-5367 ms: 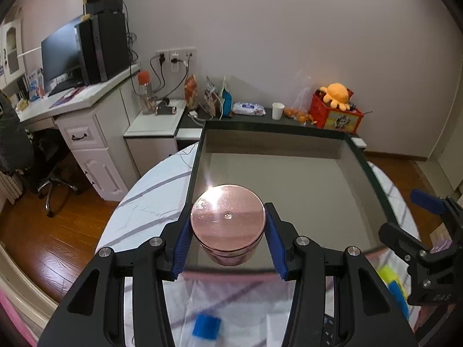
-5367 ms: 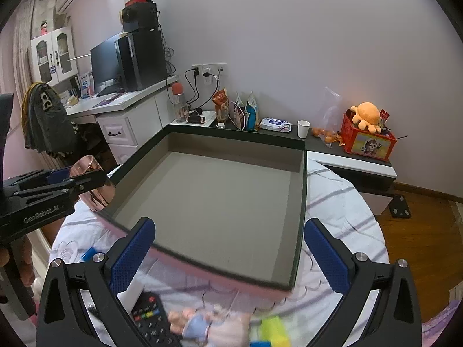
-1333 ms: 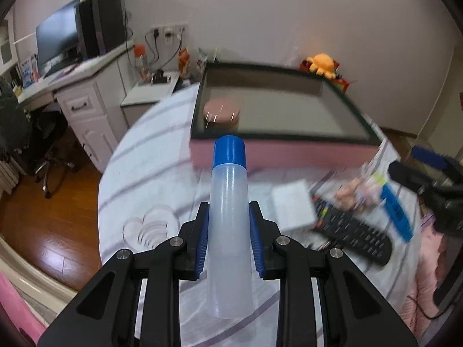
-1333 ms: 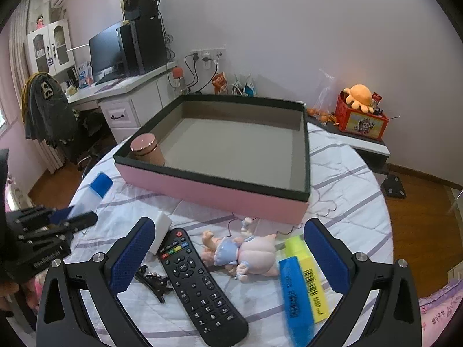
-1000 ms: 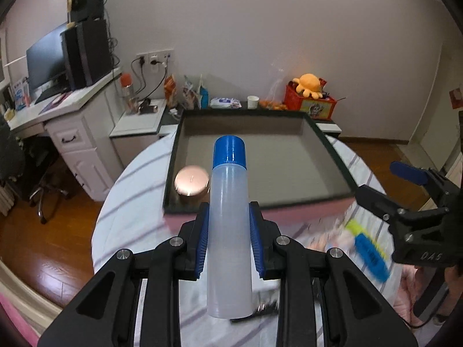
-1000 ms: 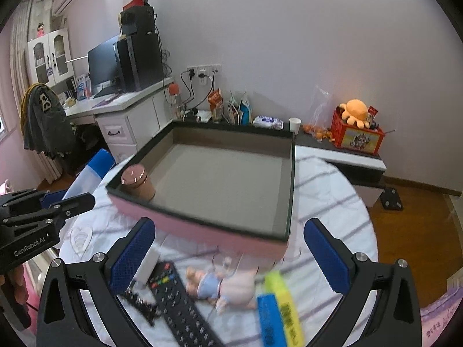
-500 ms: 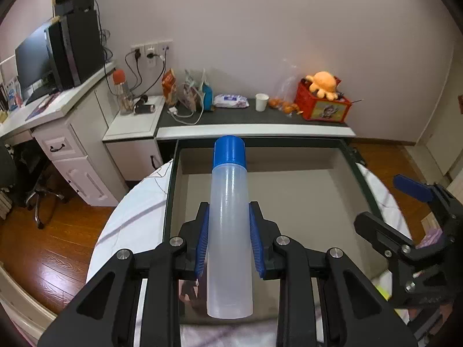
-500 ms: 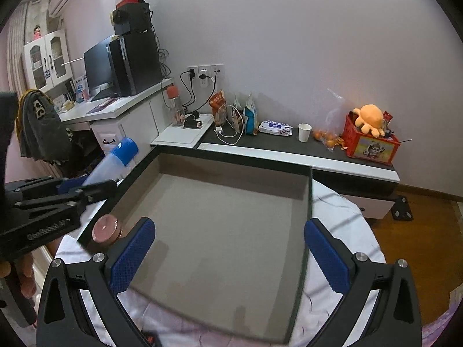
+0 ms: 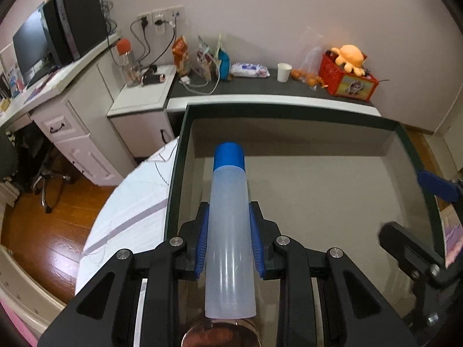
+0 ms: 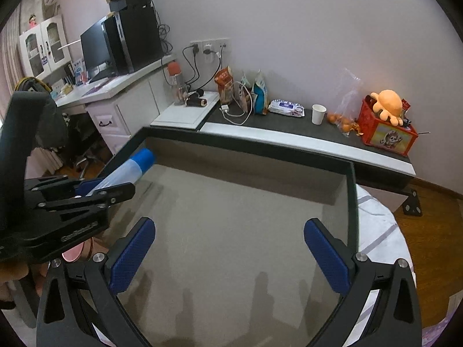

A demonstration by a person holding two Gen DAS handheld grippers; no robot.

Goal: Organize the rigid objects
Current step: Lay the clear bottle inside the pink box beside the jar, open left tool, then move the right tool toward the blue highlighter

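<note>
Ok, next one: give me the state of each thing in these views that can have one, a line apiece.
left gripper: jaws shut on the bottle, over the box.
right gripper: jaws open, nothing between them, over the box.
bottle: held, blue cap on, tilted cap-first down into the box.
box: open-topped, floor mostly bare.
pink jar: in the box's near left corner, mostly hidden.
paper cup: upright on the shelf.

Dim indoor light, soft shadows, heavy fisheye warping (dark corners)

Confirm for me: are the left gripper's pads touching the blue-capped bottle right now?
Touching. The left wrist view shows the left gripper with both blue pads pressed flat against the sides of the translucent bottle, with no gap on either side.
</note>
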